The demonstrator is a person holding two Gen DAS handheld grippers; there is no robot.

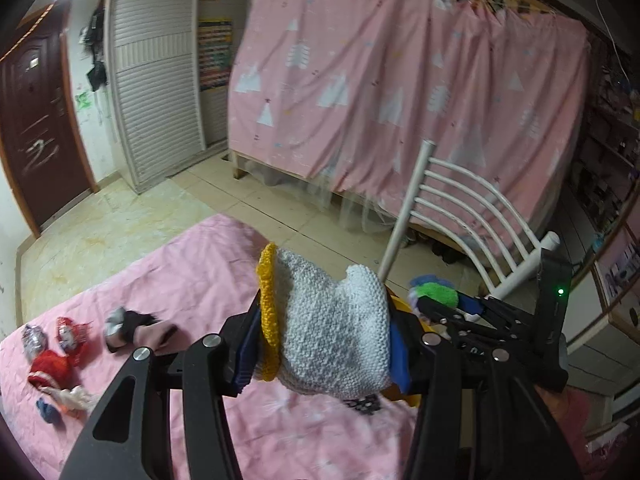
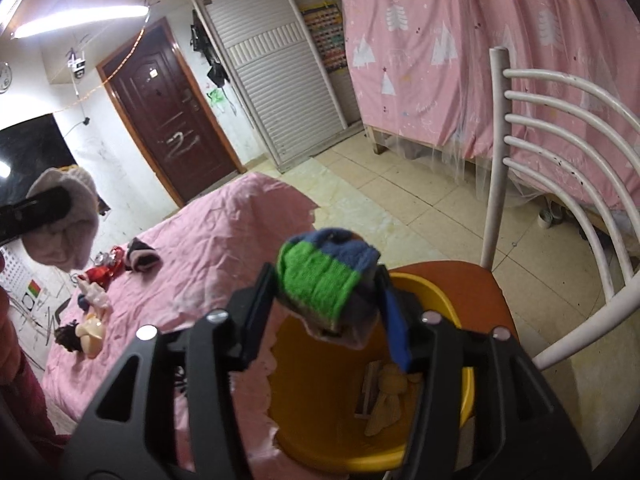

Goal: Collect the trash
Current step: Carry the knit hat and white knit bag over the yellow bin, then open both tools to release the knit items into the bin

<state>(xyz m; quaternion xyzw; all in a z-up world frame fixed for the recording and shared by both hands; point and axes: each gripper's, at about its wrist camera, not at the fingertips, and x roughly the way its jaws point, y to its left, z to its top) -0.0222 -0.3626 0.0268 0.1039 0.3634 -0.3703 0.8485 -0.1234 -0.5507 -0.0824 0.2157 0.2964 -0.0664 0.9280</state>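
Note:
My left gripper [image 1: 324,312] is shut on a white knitted pouch with a yellow rim [image 1: 336,340], held above the pink cloth [image 1: 160,280]. In the right wrist view that pouch [image 2: 64,220] hangs at the far left in the left gripper [image 2: 40,204]. My right gripper [image 2: 328,296] has a rolled green and blue sock [image 2: 320,280] filling the gap between its fingers, touching both, right over a yellow bin [image 2: 320,400]. The bin stands on a chair's brown seat [image 2: 460,276] and holds a beige item [image 2: 388,396]. From the left wrist view, the right gripper [image 1: 440,304] and sock [image 1: 434,292] show at right.
On the pink-covered table lie red wrappers [image 1: 52,364], a dark and pink sock [image 2: 140,258], a small doll [image 2: 86,336] and other scraps [image 2: 96,296]. A white chair back [image 2: 560,128] rises at right. A pink curtain [image 1: 400,80], a brown door [image 2: 168,112] and tiled floor [image 2: 400,200] lie beyond.

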